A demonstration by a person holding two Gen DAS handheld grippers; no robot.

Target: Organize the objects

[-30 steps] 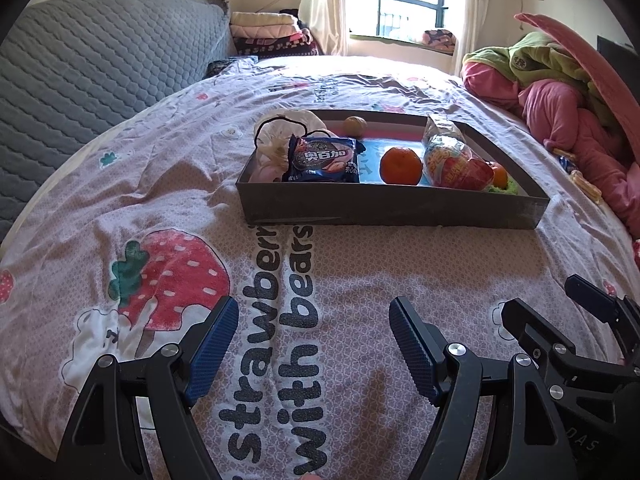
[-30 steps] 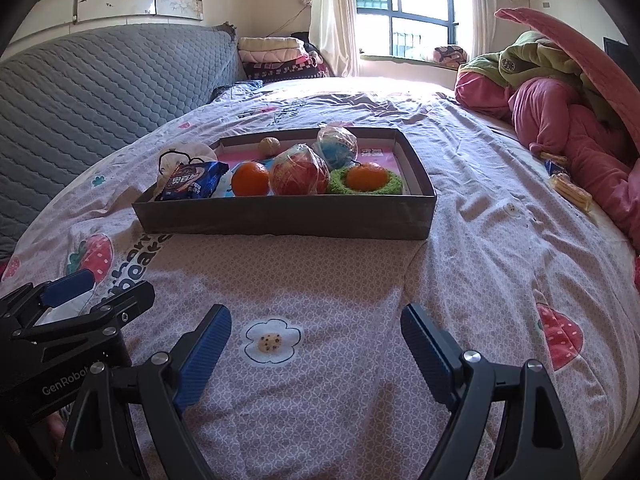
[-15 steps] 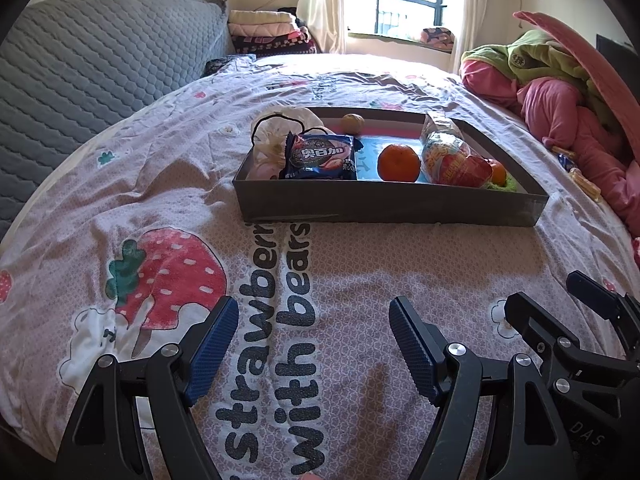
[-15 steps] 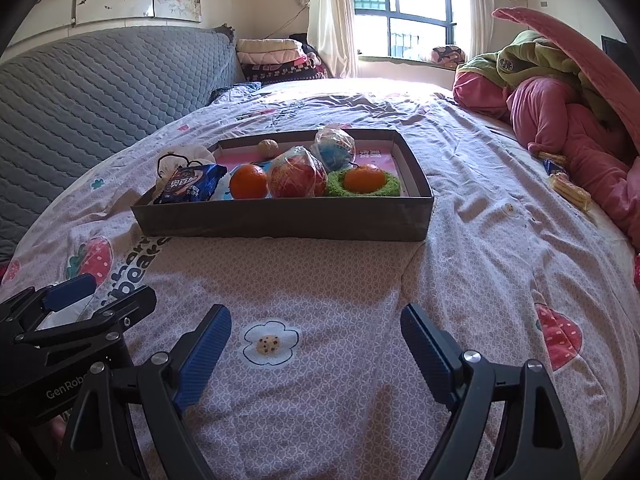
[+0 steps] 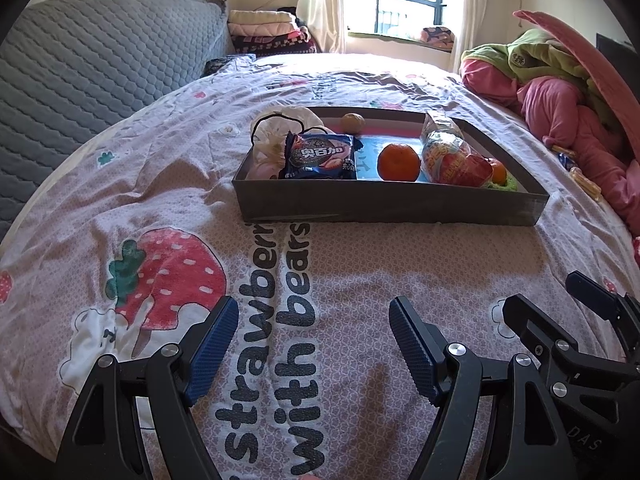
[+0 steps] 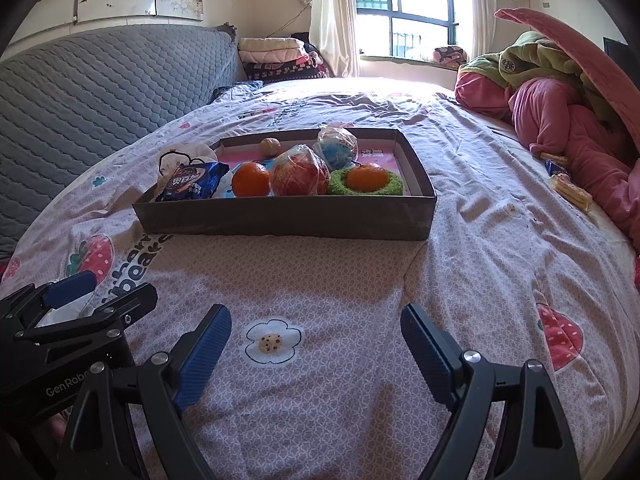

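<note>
Both views edge nearer the box [image 6: 284, 220]; each hand-held gripper, left [image 5: 314, 346] and right [image 6: 316, 354], gapes empty, and a reach might tip the soft-bedded box.

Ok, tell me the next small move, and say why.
Probably ease the right gripper toward the snack packets by the pink clothes: they lie outside the box, while the oranges and cookie pack sit inside. It and the left gripper are open, empty. Box just filled or awaiting sorting: cannot tell.

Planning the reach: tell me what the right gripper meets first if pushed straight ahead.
Probably the near wall of the grey box; only bare bedsheet lies between it and the right gripper, though depth is uncertain.
</note>
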